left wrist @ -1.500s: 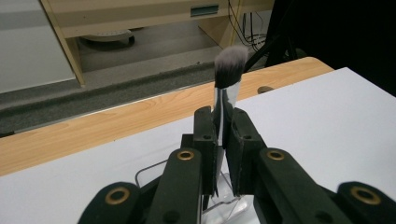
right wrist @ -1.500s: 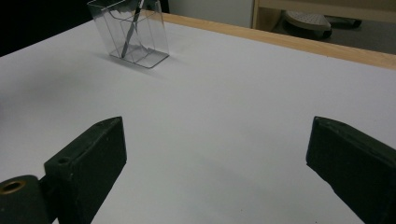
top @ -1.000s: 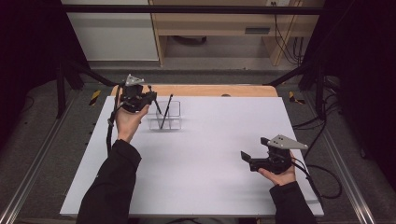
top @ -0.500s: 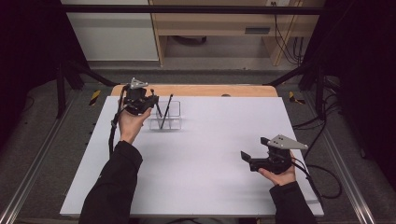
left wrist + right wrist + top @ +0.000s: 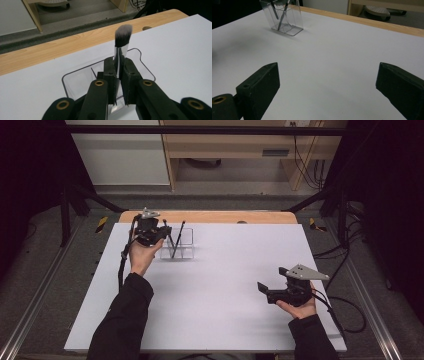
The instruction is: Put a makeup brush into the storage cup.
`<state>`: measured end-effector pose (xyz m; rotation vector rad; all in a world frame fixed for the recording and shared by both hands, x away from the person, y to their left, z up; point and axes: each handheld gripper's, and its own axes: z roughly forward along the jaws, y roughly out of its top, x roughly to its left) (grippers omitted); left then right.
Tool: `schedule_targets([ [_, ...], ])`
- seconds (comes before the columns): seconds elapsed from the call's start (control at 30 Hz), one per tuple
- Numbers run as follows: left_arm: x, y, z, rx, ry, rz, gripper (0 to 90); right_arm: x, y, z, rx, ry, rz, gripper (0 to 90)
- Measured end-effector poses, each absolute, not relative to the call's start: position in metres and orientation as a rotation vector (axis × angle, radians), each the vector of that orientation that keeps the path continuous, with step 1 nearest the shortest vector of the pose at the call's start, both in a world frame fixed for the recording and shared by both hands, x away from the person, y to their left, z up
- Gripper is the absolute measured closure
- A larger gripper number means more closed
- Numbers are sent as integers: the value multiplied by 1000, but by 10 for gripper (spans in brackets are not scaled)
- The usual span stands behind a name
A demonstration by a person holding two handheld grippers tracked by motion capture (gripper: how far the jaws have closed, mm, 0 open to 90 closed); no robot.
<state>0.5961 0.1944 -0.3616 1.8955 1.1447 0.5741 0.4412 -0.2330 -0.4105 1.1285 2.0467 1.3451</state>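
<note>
Nearest the person, the right gripper rests low over the near right part of the white table, held from below by the right hand; its jaws stand wide apart with nothing but bare tabletop between them, as the right gripper view shows. Farther off, toward the far left of the table, the left gripper is clamped narrow on the silver ferrule of a makeup brush — the grey-tipped bristles point up, above the jaws. The brush stands in the clear acrylic organizer, though which compartment cannot be told. In the high view the organizer sits just beside the left hand, and a second dark brush leans in it — tilted, handle up. Beyond lies the wooden table edge
</note>
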Motion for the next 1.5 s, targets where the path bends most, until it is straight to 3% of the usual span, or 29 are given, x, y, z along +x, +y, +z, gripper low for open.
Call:
schedule_targets([
  [0.8, 596, 194, -383, 1917, 1158, 559, 821, 441, -231, -411, 1130, 2052, 1346, 57],
  [1.1, 586, 203, -374, 1852, 1140, 583, 616, 441, -231, -411, 1129, 2053, 1344, 57],
  [1.27, 577, 209, -368, 1816, 1119, 596, 453, 441, -231, -411, 1127, 2052, 1343, 56],
  [1.5, 565, 216, -362, 1773, 1087, 614, 312, 440, -232, -409, 1114, 2034, 1362, 56],
])
